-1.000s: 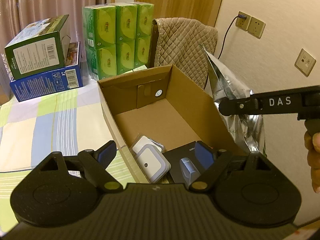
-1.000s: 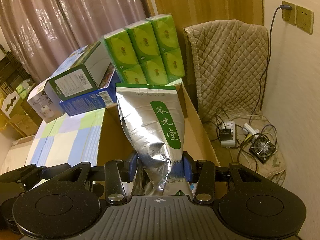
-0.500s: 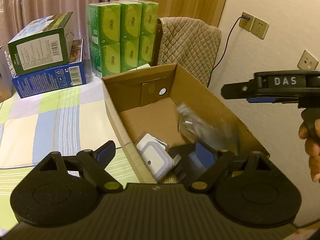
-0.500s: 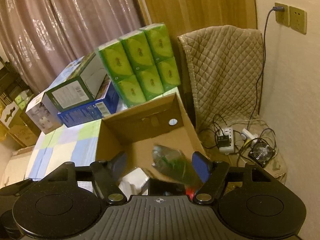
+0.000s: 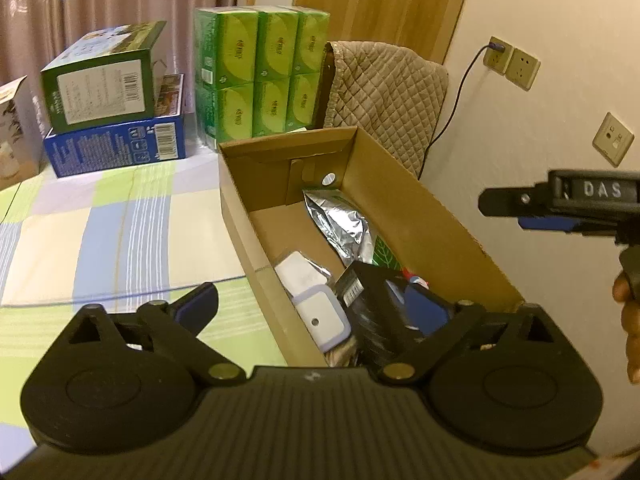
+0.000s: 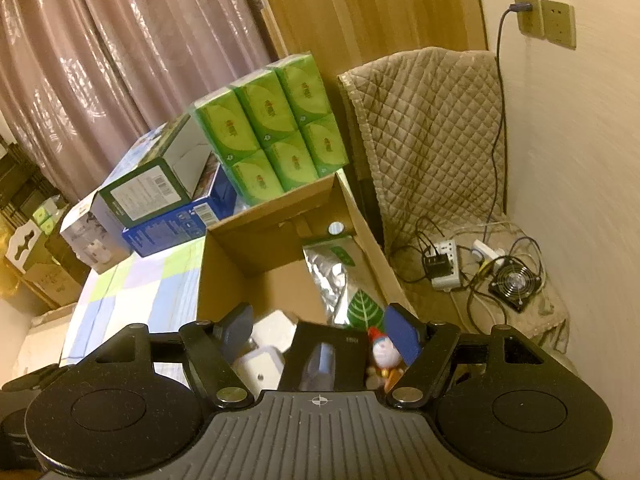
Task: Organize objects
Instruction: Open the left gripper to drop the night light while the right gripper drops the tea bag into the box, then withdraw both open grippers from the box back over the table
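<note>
A second ago the silver foil pouch [image 6: 340, 280] stood upright, clamped in the right gripper [image 6: 320, 334]; it now lies flat inside the cardboard box [image 5: 424, 220], and that gripper's jaws stand apart with nothing between them. The left gripper [image 5: 316, 306] has its jaws opening to nearly full spread, also empty, where earlier they sat narrower.

Nearest in the right wrist view, just beyond the jaws, the box's near end holds white square gadgets [image 6: 260, 364], a black packet [image 6: 328, 348] and a small red-capped figurine [image 6: 382, 350]. Beyond them the pouch stretches away from the jaws, its long axis running near to far along the box's right wall, its green leaf print at the near end and its top almost at the far wall. The right gripper looks the nearer of the two to it, the pouch lying ahead and slightly right of its jaws; the left gripper straddles the box's near-left wall, one finger over the striped bed sheet [image 5: 100, 232].

Farther off, stacked green tissue packs [image 5: 256, 76] and printed boxes [image 5: 108, 120] sit on the bed.
</note>
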### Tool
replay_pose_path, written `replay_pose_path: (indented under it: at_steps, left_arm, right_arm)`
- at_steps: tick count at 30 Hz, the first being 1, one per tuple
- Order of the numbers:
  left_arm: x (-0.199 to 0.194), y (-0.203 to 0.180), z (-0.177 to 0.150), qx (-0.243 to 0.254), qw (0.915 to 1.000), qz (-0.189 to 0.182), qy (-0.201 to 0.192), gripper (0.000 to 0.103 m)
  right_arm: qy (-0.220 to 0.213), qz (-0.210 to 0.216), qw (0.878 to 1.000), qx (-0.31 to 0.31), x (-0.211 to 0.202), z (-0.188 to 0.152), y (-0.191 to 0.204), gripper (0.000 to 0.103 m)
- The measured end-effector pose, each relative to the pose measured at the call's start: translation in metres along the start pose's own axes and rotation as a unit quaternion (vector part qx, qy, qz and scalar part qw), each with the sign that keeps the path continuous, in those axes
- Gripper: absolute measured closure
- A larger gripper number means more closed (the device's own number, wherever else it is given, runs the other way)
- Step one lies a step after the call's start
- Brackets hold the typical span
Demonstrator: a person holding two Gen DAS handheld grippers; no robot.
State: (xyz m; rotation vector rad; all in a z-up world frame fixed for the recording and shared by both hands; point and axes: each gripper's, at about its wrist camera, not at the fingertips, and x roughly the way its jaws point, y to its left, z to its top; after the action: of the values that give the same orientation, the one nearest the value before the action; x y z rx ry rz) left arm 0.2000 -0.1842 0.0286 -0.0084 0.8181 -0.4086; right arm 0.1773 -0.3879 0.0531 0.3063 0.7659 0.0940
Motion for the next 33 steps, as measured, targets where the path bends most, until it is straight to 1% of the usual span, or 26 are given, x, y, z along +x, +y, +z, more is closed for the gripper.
replay_pose_path:
  at_steps: [1,11,15,20,27,33]
  left_arm:
    - [-0.004,-0.001,-0.003,-0.003,1.0,0.0,-0.001,0.001]
    - [-0.048,-0.013,-0.031,-0.025,0.9997,0.002,-0.007,0.001]
    - [-0.068,-0.019,-0.042,-0.025,0.9995,0.013,-0.015,0.001]
    - [-0.089,-0.02,-0.056,-0.043,0.9988,0.014,-0.02,0.001]
    - [-0.111,-0.017,-0.076,-0.058,0.998,0.024,-0.01,0.001]
    - [-0.13,-0.019,-0.093,-0.053,0.9979,0.035,-0.01,0.001]
  right_arm:
    - [0.001,-0.001,1.0,0.001,-0.004,-0.004,0.0,0.032]
    - [0.005,-0.001,1.0,-0.014,-0.049,-0.042,0.01,0.029]
    - [0.002,-0.003,1.0,-0.024,-0.066,-0.057,0.015,0.028]
    - [0.003,-0.003,0.999,-0.033,-0.081,-0.076,0.019,0.027]
    - [0.0,-0.013,0.998,-0.065,-0.099,-0.101,0.029,0.027]
    - [-0.002,-0.013,0.995,-0.098,-0.11,-0.116,0.037,0.027]
